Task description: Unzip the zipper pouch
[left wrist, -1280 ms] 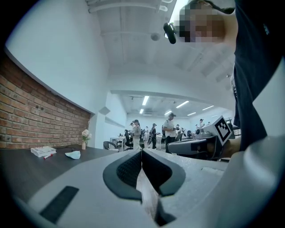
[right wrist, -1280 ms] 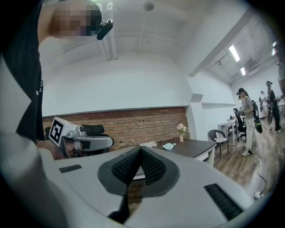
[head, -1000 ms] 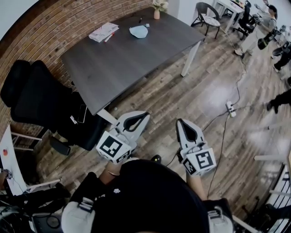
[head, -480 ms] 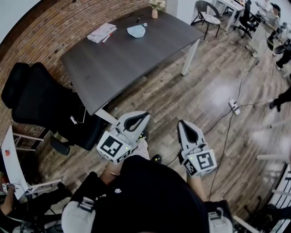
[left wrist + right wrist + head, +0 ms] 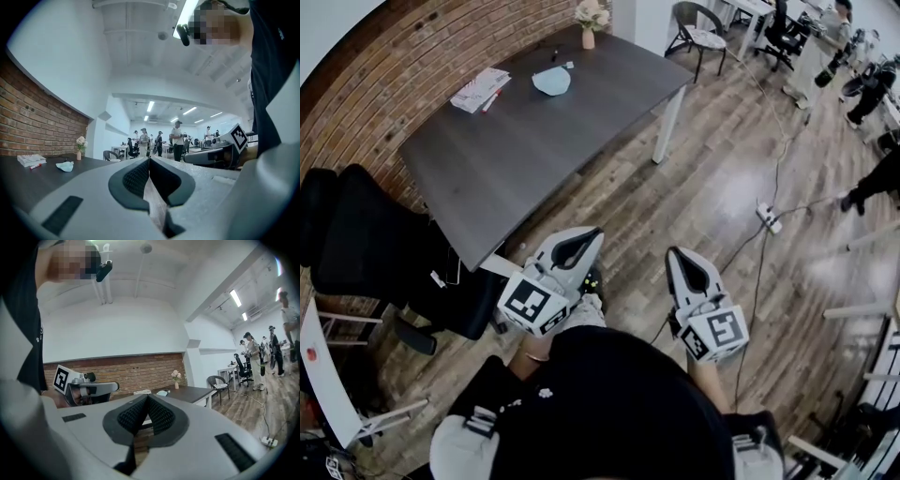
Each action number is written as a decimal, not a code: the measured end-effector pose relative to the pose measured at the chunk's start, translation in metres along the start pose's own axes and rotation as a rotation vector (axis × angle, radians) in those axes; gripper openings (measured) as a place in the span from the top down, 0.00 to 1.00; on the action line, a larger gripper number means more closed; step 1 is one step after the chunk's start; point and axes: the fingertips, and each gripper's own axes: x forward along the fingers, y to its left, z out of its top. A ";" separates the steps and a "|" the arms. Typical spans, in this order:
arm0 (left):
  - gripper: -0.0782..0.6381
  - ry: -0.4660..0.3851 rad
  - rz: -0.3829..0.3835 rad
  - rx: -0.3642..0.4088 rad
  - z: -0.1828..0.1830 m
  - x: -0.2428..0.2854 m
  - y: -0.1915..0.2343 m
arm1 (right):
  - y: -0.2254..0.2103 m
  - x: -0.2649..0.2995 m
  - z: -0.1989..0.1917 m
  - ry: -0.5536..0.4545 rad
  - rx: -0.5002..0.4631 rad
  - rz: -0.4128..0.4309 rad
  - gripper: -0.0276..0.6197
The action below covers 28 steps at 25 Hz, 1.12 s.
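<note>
A pale blue zipper pouch (image 5: 551,81) lies near the far end of the dark grey table (image 5: 516,159), well away from both grippers. It also shows small in the left gripper view (image 5: 64,166) and the right gripper view (image 5: 162,393). My left gripper (image 5: 586,234) is held level over the wooden floor in front of the table, shut with nothing between its jaws (image 5: 149,159). My right gripper (image 5: 675,253) is beside it, also shut and empty (image 5: 147,397). Each gripper sees the other at its side.
On the table stand a small vase of flowers (image 5: 589,36) and a booklet with a red pen (image 5: 480,89). A black office chair (image 5: 366,253) is at the table's left. A power strip with cable (image 5: 766,216) lies on the floor, and people stand at the far right.
The table and pouch have shifted left and lower in the head view as the person moves toward them. Both grippers stay shut and side by side.
</note>
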 end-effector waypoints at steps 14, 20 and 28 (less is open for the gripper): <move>0.88 -0.009 -0.023 -0.017 0.000 0.071 0.093 | -0.064 0.093 0.021 -0.011 0.015 -0.048 0.95; 0.88 0.009 -0.015 -0.036 -0.002 0.090 0.141 | -0.079 0.140 0.022 0.017 0.022 -0.050 0.95; 0.88 -0.001 -0.035 -0.061 -0.010 0.113 0.199 | -0.091 0.193 0.018 0.052 0.017 -0.076 0.95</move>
